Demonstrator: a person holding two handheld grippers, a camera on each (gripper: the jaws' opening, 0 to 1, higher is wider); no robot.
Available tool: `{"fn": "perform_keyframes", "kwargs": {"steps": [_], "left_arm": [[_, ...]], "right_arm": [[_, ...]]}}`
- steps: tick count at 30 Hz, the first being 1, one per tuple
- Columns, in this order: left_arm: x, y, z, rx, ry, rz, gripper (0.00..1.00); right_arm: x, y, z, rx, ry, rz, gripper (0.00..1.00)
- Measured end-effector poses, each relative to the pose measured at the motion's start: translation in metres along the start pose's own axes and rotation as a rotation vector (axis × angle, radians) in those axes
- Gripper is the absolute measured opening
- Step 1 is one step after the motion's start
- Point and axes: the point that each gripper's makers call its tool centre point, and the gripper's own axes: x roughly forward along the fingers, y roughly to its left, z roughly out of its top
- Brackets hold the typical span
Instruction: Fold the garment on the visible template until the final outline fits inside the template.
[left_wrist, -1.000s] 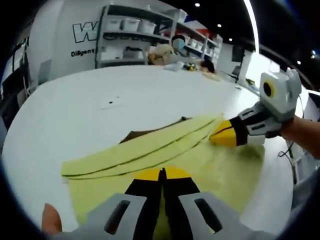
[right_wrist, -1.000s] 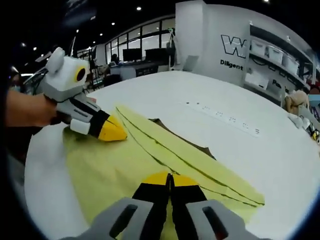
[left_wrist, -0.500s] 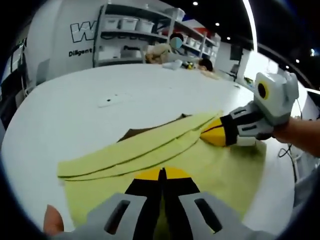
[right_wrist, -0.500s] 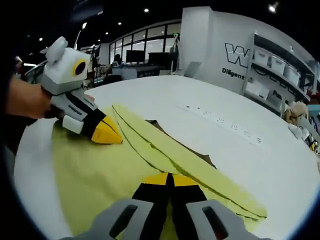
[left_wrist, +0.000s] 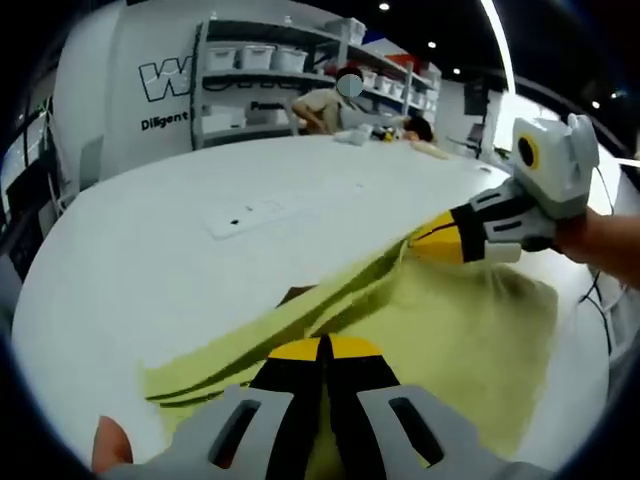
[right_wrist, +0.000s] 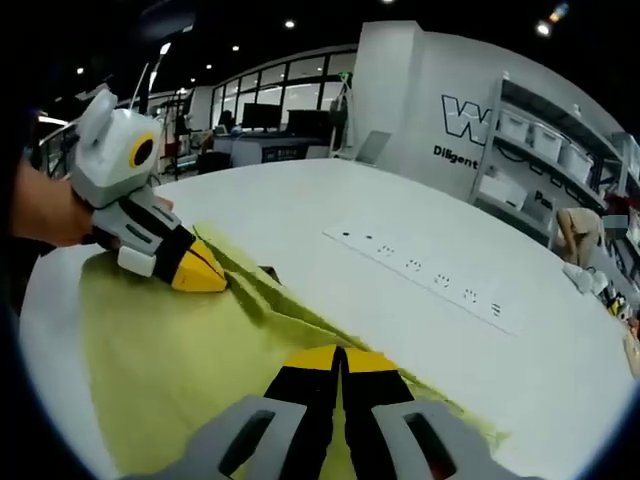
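Observation:
A yellow garment (left_wrist: 450, 320) lies on the white table, its far edge lifted and bunched into folds. My left gripper (left_wrist: 322, 348) is shut on the fabric at its near edge. The same gripper (right_wrist: 205, 272) enters the right gripper view from the left, pinching the raised edge. My right gripper (right_wrist: 338, 358) is shut on the garment (right_wrist: 160, 350) too, and it appears in the left gripper view (left_wrist: 432, 240) holding the lifted corner. Just a sliver of the dark template (left_wrist: 298, 294) shows under the folds, also seen as a dark patch (right_wrist: 265, 271).
A white power strip (right_wrist: 420, 275) lies on the table (right_wrist: 330, 210) beyond the garment; in the left gripper view the strip (left_wrist: 245, 213) sits farther back. Shelves with bins (left_wrist: 270, 70) and a person (left_wrist: 325, 100) stand behind the table.
Both grippers have risen with the garment's far edge, so the flat folded bands now stand up bunched. Less of the dark template shows than before.

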Motion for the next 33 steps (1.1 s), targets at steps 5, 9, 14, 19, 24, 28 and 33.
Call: {"fn": "perform_keyframes", "kwargs": {"steps": [5,9,14,19,24,28,33], "left_arm": [[0.003,0.02,0.007,-0.01,-0.015,0.043,0.0],[0.002,0.035,0.006,-0.038,-0.012,0.084,0.0],[0.0,0.044,0.002,-0.059,-0.006,0.107,0.0],[-0.001,0.048,-0.004,-0.056,0.005,0.123,0.0],[-0.003,0.055,-0.005,-0.036,0.01,0.146,0.0],[-0.006,0.059,-0.007,-0.021,0.015,0.155,0.0],[-0.008,0.063,-0.009,-0.018,0.017,0.162,0.0]], "right_arm": [[0.001,-0.013,-0.004,0.002,0.011,-0.017,0.0],[-0.002,-0.02,-0.009,0.01,0.019,-0.032,0.0],[-0.011,-0.018,-0.003,0.034,-0.01,-0.031,0.0],[-0.012,0.003,-0.005,0.032,0.005,0.044,0.0],[-0.006,-0.006,-0.029,0.035,0.073,0.018,0.0],[-0.008,-0.023,-0.037,0.05,0.065,-0.041,0.0],[-0.016,-0.045,-0.046,0.119,0.062,-0.133,0.0]]}}
